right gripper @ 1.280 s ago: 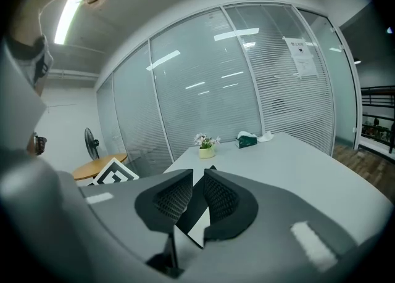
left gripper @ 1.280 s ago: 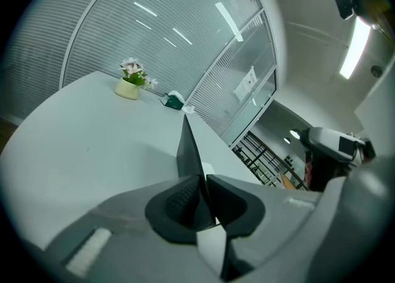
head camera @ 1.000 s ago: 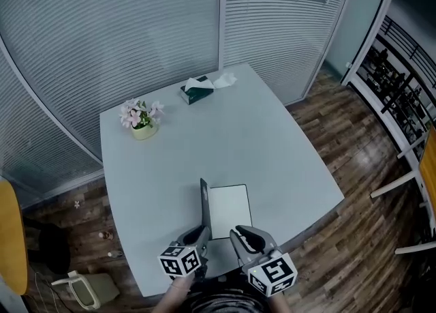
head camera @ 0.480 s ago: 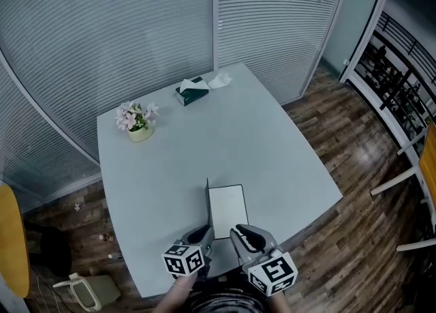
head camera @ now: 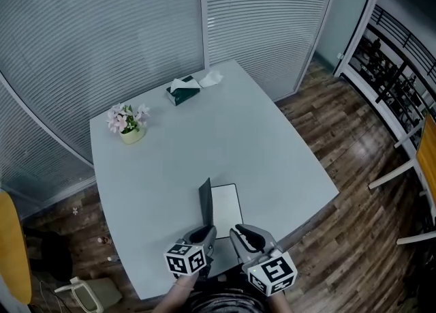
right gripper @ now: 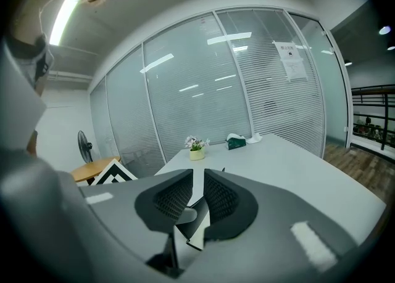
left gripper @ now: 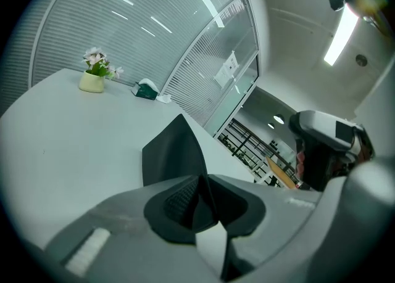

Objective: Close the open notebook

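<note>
head view has both grippers low at the near edge of the pale grey desk (head camera: 225, 127), side by side. each cube with square markers faces the camera, and the fingers point away across the desk and somewhat downward. a hand shows under each cube at the bottom of the frame. the left gripper (head camera: 207, 231) sits at the near end of the open white-paged notebook (head camera: 227, 208), which lies close to the desk's near edge. its dark grey cover (head camera: 205, 200) stands steeply up from the spine, leaning a little to the left.

left gripper view: the fingers are narrow and have just been opening. the cover's lower edge rises from between them and lies along the right-hand finger, with a sliver of space before the ribbed pad (left gripper: 179, 201) on the other side.

the right gripper (head camera: 242, 233) hovers just beside the left one, over the near edge of the white page, and the two do not touch. right gripper view — its fingers stand a narrow slit apart with nothing between them, and page and cover show below through the slit.
</note>
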`<state>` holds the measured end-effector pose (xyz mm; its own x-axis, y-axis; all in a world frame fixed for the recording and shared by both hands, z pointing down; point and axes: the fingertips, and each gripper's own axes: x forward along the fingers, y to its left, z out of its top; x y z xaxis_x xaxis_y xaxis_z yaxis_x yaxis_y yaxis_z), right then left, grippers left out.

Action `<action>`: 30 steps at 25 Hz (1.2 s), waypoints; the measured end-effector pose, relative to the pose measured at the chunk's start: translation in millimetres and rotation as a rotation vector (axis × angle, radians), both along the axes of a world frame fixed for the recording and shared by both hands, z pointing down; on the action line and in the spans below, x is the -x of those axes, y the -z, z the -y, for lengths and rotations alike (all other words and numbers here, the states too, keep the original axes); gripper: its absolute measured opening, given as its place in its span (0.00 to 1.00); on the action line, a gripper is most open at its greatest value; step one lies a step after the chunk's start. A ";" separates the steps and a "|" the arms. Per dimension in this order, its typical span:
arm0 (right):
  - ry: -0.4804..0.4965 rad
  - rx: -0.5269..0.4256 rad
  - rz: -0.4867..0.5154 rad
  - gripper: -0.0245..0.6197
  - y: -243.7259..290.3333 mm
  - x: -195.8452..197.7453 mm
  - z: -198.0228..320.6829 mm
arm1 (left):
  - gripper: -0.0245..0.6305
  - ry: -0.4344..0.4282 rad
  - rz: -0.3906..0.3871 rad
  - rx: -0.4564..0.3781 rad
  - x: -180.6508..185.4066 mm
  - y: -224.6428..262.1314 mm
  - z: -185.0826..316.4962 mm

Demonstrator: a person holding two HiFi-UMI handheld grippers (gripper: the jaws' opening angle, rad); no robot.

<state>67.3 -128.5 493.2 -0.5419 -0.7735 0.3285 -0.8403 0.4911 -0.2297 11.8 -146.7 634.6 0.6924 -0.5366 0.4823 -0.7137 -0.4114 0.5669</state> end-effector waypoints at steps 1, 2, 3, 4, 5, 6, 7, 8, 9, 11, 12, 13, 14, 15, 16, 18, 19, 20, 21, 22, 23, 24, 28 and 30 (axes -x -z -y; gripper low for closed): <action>-0.003 0.001 0.000 0.12 -0.7 -1.6 -0.9 | 0.11 -0.006 0.000 0.001 -2.7 -0.7 -0.6; -0.006 0.002 0.001 0.12 -1.4 -3.0 -1.7 | 0.12 -0.011 0.001 0.001 -5.3 -1.5 -1.0; -0.009 0.004 0.002 0.12 -2.2 -4.5 -2.1 | 0.12 -0.017 0.003 0.002 -7.8 -2.4 -1.1; -0.012 0.005 0.003 0.12 -2.9 -6.1 -2.3 | 0.12 -0.023 0.006 0.004 -10.4 -3.4 -0.9; -0.015 0.006 0.002 0.12 -3.6 -7.9 -2.5 | 0.12 -0.029 0.008 0.005 -13.2 -4.4 -0.7; -0.019 0.008 0.001 0.12 -4.2 -9.6 -2.9 | 0.12 -0.035 0.010 0.006 -15.9 -5.6 -0.7; -0.022 0.009 0.001 0.12 -4.6 -11.4 -3.4 | 0.12 -0.040 0.012 0.009 -18.5 -6.7 -0.8; -0.026 0.010 0.001 0.12 -4.9 -13.0 -3.6 | 0.12 -0.046 0.013 0.012 -21.1 -8.0 -0.6; -0.030 0.011 0.001 0.12 -5.1 -14.7 -3.6 | 0.12 -0.051 0.014 0.016 -23.6 -9.3 -0.3; -0.039 0.013 0.000 0.12 -5.3 -18.3 -3.6 | 0.13 -0.062 0.015 0.026 -28.9 -12.1 0.1; -0.043 0.014 0.000 0.12 -5.3 -20.5 -3.6 | 0.13 -0.068 0.017 0.030 -31.8 -13.6 0.3; -0.048 0.015 -0.001 0.12 -5.6 -22.9 -3.6 | 0.13 -0.073 0.019 0.033 -34.7 -15.3 0.5; -0.054 0.016 -0.002 0.12 -5.9 -25.4 -3.6 | 0.13 -0.078 0.019 0.038 -37.5 -17.1 0.8; -0.059 0.017 -0.003 0.12 -6.4 -27.8 -3.7 | 0.13 -0.081 0.019 0.043 -40.1 -19.0 0.9; -0.063 0.018 -0.004 0.12 -6.8 -30.1 -4.1 | 0.13 -0.084 0.020 0.049 -42.7 -20.6 0.8; -0.071 0.019 -0.005 0.12 -7.3 -34.5 -5.3 | 0.14 -0.088 0.022 0.059 -47.5 -23.5 0.2; -0.075 0.021 -0.005 0.12 -7.6 -36.6 -5.8 | 0.14 -0.090 0.023 0.064 -49.7 -25.2 0.1; -0.079 0.022 -0.005 0.12 -8.1 -38.7 -6.2 | 0.14 -0.092 0.024 0.069 -51.8 -27.0 0.2; -0.084 0.024 -0.004 0.12 -8.5 -40.5 -6.6 | 0.14 -0.095 0.027 0.073 -53.8 -28.8 0.3; -0.088 0.025 -0.004 0.12 -8.7 -42.4 -7.3 | 0.15 -0.099 0.029 0.077 -56.0 -30.5 0.1; -0.093 0.026 -0.003 0.12 -8.8 -44.4 -8.1 | 0.15 -0.104 0.033 0.080 -58.5 -32.1 -0.3; -0.096 0.027 -0.004 0.12 -9.1 -46.4 -8.8 | 0.15 -0.108 0.036 0.084 -61.1 -33.9 -0.5; -0.111 0.036 -0.008 0.12 -13.8 -52.4 -8.9 | 0.16 -0.120 0.046 0.106 -69.2 -45.6 1.9; -0.118 0.042 -0.009 0.12 -15.6 -55.8 -9.5 | 0.16 -0.127 0.058 0.113 -73.3 -51.6 2.8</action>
